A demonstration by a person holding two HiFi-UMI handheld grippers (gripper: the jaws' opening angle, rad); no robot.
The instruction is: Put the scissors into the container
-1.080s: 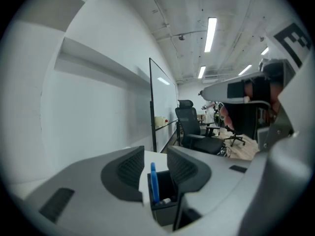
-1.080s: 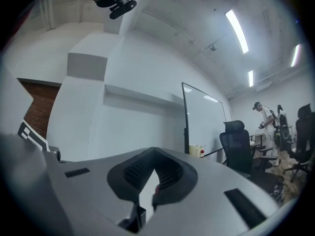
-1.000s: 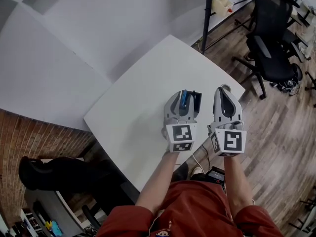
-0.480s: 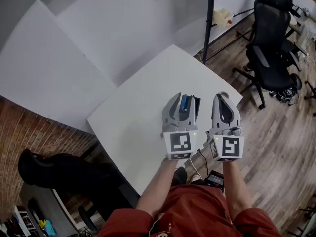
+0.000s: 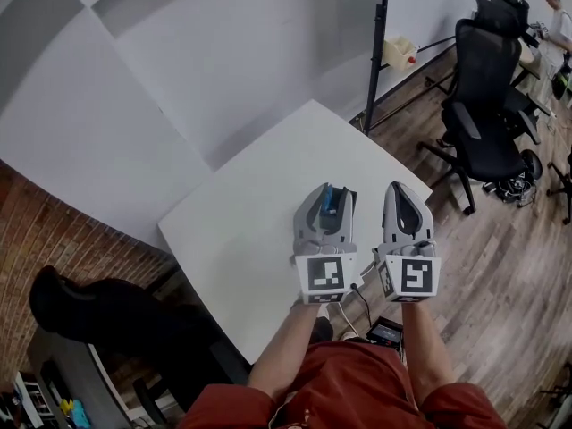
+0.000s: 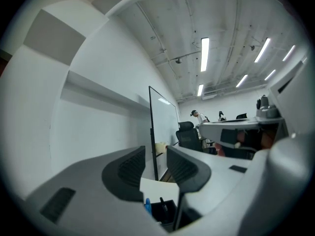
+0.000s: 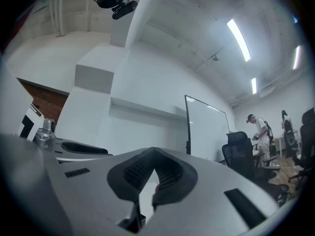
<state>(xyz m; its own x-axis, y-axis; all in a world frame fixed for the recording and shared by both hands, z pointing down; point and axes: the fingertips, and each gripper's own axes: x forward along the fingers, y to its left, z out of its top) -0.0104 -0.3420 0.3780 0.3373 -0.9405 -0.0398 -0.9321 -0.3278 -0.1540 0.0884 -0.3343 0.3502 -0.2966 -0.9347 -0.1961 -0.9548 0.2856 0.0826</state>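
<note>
Over the white table [image 5: 250, 204] I hold both grippers side by side. A black container [image 5: 348, 200] sits under my left gripper [image 5: 328, 189], mostly hidden by it. In the left gripper view the left gripper [image 6: 155, 156] is open, and below the gap the container [image 6: 167, 213] holds a blue pen [image 6: 147, 206] and a dark slim item. I cannot tell whether that item is the scissors. My right gripper [image 5: 399, 188] hangs just right of the container. Its jaws [image 7: 154, 156] meet at the tips, with nothing seen between them.
A black office chair [image 5: 487, 105] stands on the wooden floor to the right. A black pole [image 5: 379, 52] and a pale jug [image 5: 399, 52] are behind the table's far corner. A person [image 5: 552, 3] is at the top right, and a dark bag [image 5: 80, 311] lies at the lower left.
Both grippers have drifted slightly down and toward me in the head view. The left one now covers more of the container. Neither jaw has changed state.
</note>
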